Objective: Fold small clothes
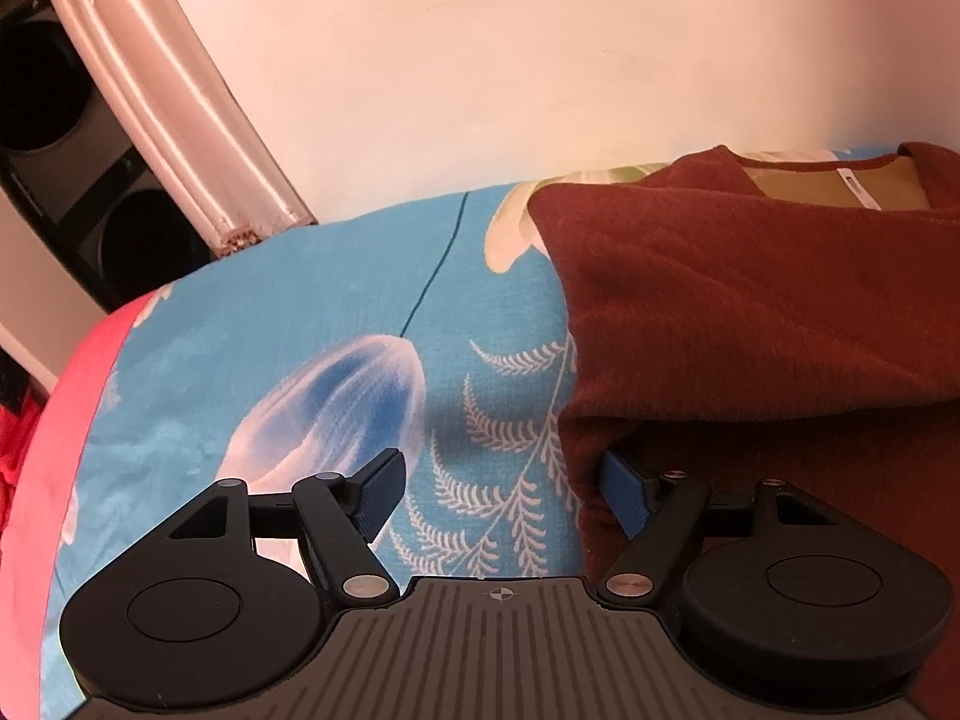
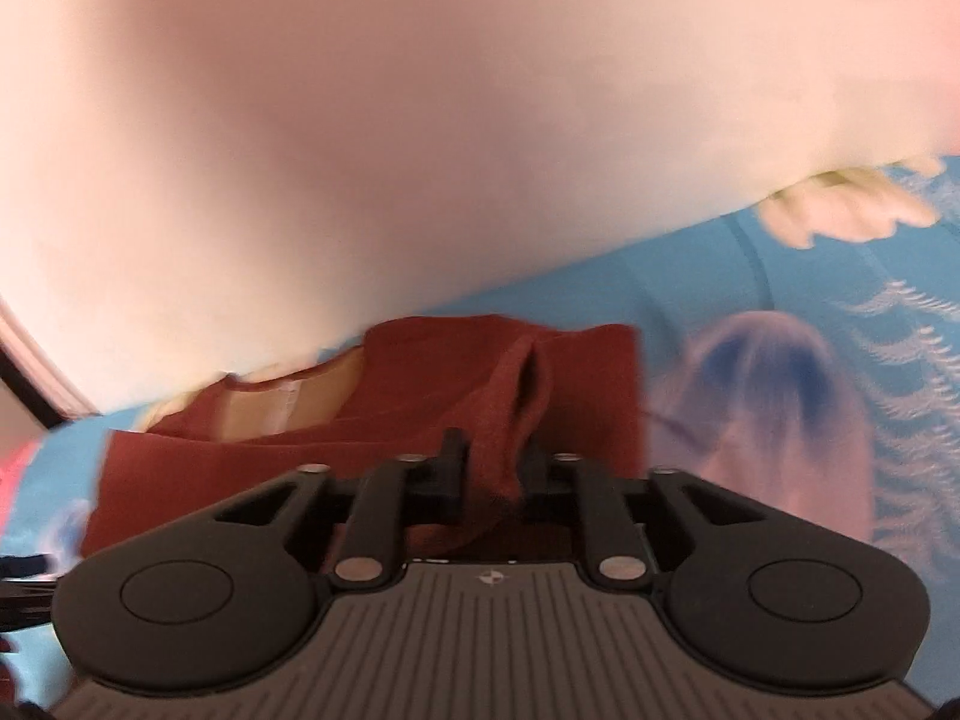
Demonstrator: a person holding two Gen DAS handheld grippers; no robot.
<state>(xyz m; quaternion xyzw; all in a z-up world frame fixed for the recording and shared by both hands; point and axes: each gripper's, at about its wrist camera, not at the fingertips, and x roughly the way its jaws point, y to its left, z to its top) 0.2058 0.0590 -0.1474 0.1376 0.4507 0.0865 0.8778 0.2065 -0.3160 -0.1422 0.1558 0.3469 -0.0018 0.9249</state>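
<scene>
Rust-red knit top (image 2: 372,414): soft, limp; fold pinched by right gripper (image 2: 493,474), seemingly at hem. Left gripper (image 1: 501,495) spread wide, empty.

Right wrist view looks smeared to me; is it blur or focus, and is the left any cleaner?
Right wrist view: motion blur smears the floral bedsheet and the rust-red garment, while the right gripper stays sharp. Left wrist view: crisp, the garment's knit and the sheet's fern print readable; fisheye bends the edges in both.
</scene>
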